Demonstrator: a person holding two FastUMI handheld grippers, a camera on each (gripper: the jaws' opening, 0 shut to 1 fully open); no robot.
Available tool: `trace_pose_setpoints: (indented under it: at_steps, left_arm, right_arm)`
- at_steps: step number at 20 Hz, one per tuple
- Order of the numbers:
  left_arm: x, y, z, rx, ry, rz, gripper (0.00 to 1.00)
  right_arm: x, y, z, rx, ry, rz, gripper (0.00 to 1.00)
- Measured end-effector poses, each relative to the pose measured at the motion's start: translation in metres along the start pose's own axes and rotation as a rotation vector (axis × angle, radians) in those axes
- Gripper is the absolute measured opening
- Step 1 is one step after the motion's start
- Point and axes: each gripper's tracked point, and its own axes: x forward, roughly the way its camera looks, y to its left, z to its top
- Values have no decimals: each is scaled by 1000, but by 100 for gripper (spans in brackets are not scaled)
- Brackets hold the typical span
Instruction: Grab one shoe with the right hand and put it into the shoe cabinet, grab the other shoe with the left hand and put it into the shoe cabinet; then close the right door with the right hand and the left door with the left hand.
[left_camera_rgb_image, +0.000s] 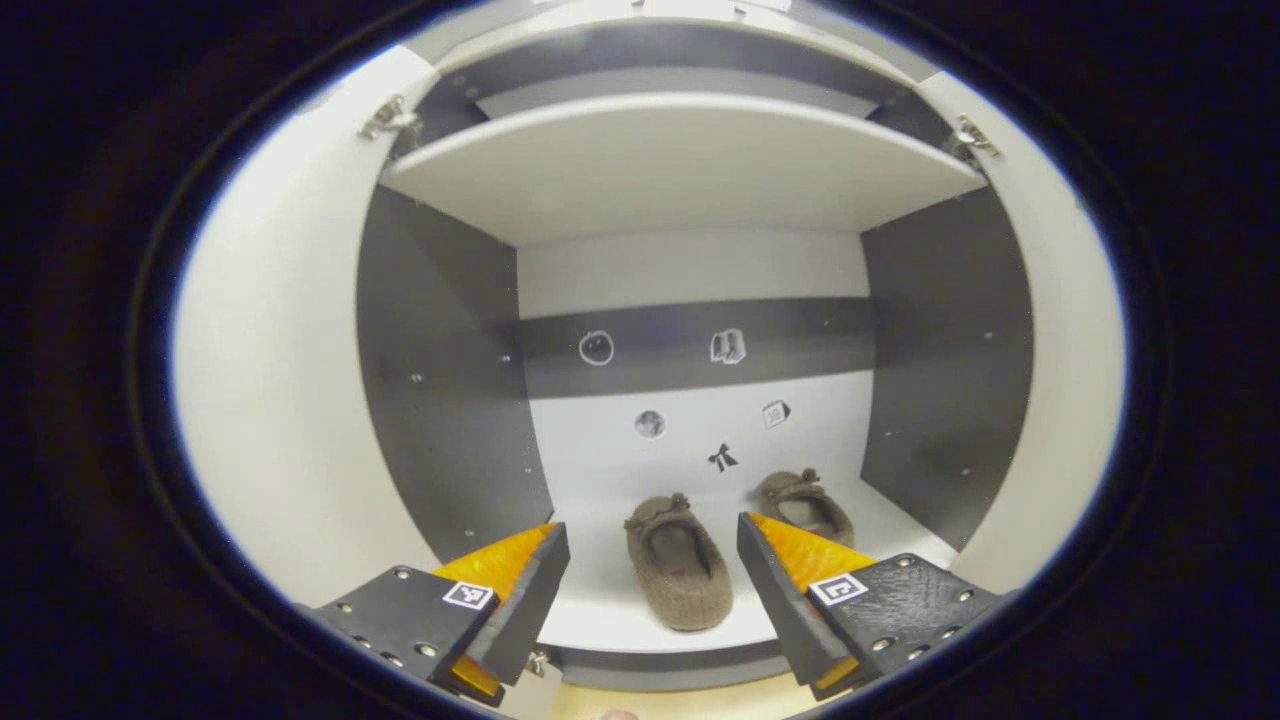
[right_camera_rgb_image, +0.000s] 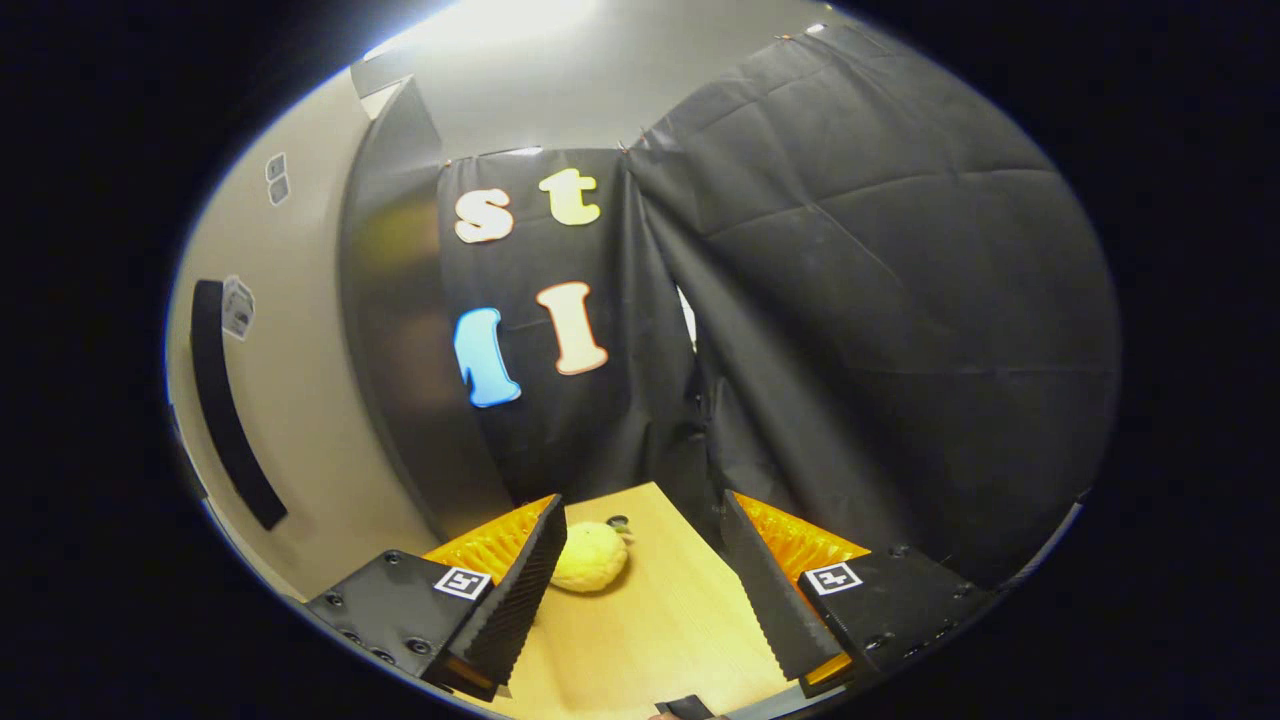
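The white cabinet (left_camera_rgb_image: 270, 400) stands open, both doors swung wide. Two fuzzy brown shoes sit on its bottom shelf: the near shoe (left_camera_rgb_image: 678, 562) straight ahead of the left gripper (left_camera_rgb_image: 652, 590), the far shoe (left_camera_rgb_image: 805, 505) just behind and to one side. Both point their toes to the back. The right door (right_camera_rgb_image: 400, 330) stands just left of the right gripper (right_camera_rgb_image: 640, 590), so that hand is nearer to it. Both grippers are apart and hold nothing.

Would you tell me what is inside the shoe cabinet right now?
Two brown slippers sit on the bottom shelf: one nearer, one farther right, partly hidden by a finger. The upper shelf shows only its underside; its top is hidden.
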Motion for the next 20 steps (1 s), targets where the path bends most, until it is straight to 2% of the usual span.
trace_pose_setpoints:
  at_steps: [1,2,5,7,11,13,16,20]
  left_arm:
    - [-15,4,2,-8,-13,14,100]
    - [-29,5,1,-20,-20,23,100]
    - [-69,17,-3,-32,-57,60,100]
    - [-96,29,-11,-14,-81,111,100]
    - [-122,37,-35,-101,-86,146,100]
    - [-150,49,-56,-143,-94,177,100]
    - [-176,58,-75,-174,-87,220,98]
    - [-190,65,-81,-199,-91,242,100]
  right_arm:
    - [2,4,10,-7,-18,13,93]
    - [2,9,20,-10,-33,26,98]
    - [4,24,43,-31,-73,62,98]
    - [1,37,50,-47,-84,88,98]
    - [-4,74,64,-42,-88,177,98]
    - [-8,87,73,-59,-104,209,98]
    - [-15,109,78,-111,-114,259,98]
    - [-19,127,74,-144,-93,297,98]
